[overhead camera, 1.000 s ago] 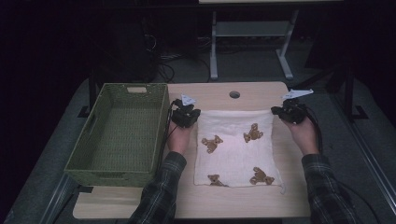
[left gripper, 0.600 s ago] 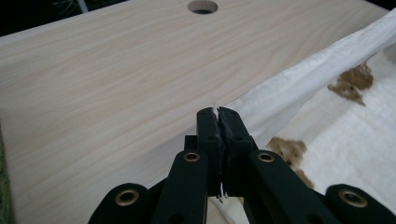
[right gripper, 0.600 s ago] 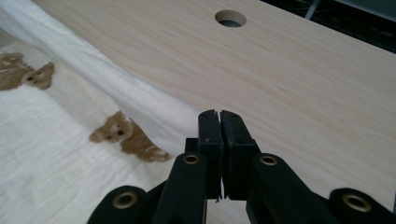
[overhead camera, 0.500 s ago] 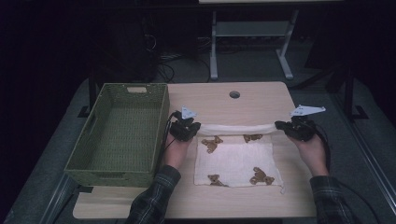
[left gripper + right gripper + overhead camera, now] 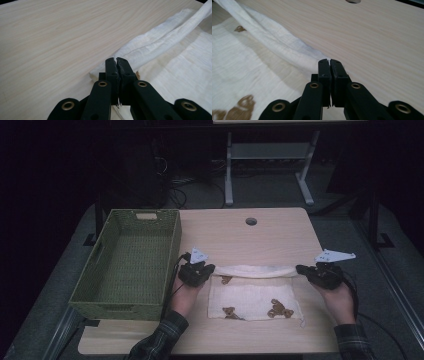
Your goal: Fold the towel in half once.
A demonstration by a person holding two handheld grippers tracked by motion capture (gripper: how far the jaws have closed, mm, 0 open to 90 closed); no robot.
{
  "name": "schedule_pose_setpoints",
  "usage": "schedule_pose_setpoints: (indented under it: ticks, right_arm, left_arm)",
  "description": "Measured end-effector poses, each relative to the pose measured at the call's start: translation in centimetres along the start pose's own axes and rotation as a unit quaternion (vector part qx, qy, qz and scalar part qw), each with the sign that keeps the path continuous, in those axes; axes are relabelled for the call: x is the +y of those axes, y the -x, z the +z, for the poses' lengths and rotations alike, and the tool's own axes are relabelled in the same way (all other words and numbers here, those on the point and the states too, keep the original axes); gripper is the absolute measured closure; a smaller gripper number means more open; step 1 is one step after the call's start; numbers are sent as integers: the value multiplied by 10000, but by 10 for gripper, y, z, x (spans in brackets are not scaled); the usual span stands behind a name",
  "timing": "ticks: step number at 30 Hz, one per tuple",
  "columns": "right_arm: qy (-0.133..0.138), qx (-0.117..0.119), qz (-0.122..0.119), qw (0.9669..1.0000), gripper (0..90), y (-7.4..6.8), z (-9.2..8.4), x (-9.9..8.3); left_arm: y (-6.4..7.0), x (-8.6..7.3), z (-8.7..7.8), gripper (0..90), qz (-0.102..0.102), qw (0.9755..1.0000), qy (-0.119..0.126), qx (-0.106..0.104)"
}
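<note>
Stretching left to right between both clamping grippers, left gripper (image 5: 209,269) and right gripper (image 5: 301,268): cloth (image 5: 255,295).

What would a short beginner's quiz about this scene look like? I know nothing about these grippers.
1. True or false: both grippers are shut on the cloth.
2. What lies left of the cloth: A) a basket, B) a bucket, C) a lamp?
3. What figures are printed on the cloth?

Key:
1. True; left gripper and right gripper each pinch a far corner.
2. A, the basket.
3. Brown teddy bears.
</note>
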State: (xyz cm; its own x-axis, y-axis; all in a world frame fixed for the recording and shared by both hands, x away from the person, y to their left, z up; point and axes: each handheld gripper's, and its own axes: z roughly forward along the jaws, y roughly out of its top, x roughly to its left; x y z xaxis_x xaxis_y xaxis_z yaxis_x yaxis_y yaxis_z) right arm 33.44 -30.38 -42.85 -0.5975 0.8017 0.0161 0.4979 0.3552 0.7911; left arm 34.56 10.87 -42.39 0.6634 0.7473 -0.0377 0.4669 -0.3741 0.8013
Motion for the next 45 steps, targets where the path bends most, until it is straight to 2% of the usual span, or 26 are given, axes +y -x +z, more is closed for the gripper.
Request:
schedule_pose_setpoints:
  ticks: [2,4,6,9,12,14,15,16,18,21,22,23,26,32,33,36,37,41,44,45]
  right_arm:
    - [-2,50,-9,10000,871,-6,-7,-8]
    - [20,83,-2,10000,871,-12,-11,-13]
    - [21,128,15,9999,871,-16,-14,-17]
    - [-26,104,-39,9999,868,-24,-18,-22]
    - [-66,34,-97,9999,868,-30,-24,-29]
    - [-80,76,-102,9999,868,-33,-28,-33]
    - [-97,66,-126,9999,868,-35,-29,-35]
    - [-94,85,-116,9999,869,-36,-31,-37]
    - [-84,107,-118,9998,868,-38,-34,-40]
    - [-101,116,-119,9998,868,-41,-40,-45]
    - [-107,118,-126,9998,868,-41,-41,-46]
    - [-150,101,-142,9997,868,-42,-43,-47]
    - [-96,252,-132,9995,868,-44,-47,-52]
    - [-326,353,-206,9986,869,-52,-45,-63]
    - [-312,364,-186,9987,868,-52,-46,-65]
    - [-350,343,-161,9987,868,-52,-47,-66]
    - [-383,340,-106,9986,868,-51,-47,-67]
    - [-439,381,-130,9982,868,-53,-45,-68]
    - [-475,437,-185,9977,849,-54,-44,-68]
    - [-440,541,-188,9974,734,-55,-44,-66]
  left_arm:
    - [3,-9,-8,880,-44,9999,32,-103]
    - [7,-16,-12,879,39,9999,5,-160]
    - [9,-18,-12,879,35,9998,6,-196]
    - [19,-26,-16,880,129,9994,-39,-318]
    - [23,-30,-22,880,173,9992,-13,-358]
    - [25,-32,-23,880,199,9992,-20,-357]
    - [31,-37,-24,881,118,9992,7,-389]
    - [31,-37,-24,881,118,9992,7,-389]
    - [38,-40,-29,881,199,9991,-31,-385]
    - [43,-44,-37,881,298,9989,-81,-348]
    - [43,-47,-40,881,366,9987,-116,-325]
    - [44,-48,-41,881,371,9987,-132,-310]
    - [43,-52,-43,881,326,9987,-208,-341]
    - [44,-61,-45,881,321,9976,-395,-473]
    - [45,-63,-46,880,308,9971,-414,-561]
    - [45,-65,-47,880,312,9964,-480,-619]
    - [46,-68,-45,880,314,9955,-582,-682]
    - [45,-72,-44,875,323,9943,-708,-729]
    - [44,-71,-46,799,337,9946,-690,-695]
    - [43,-69,-48,717,274,9956,-598,-671]
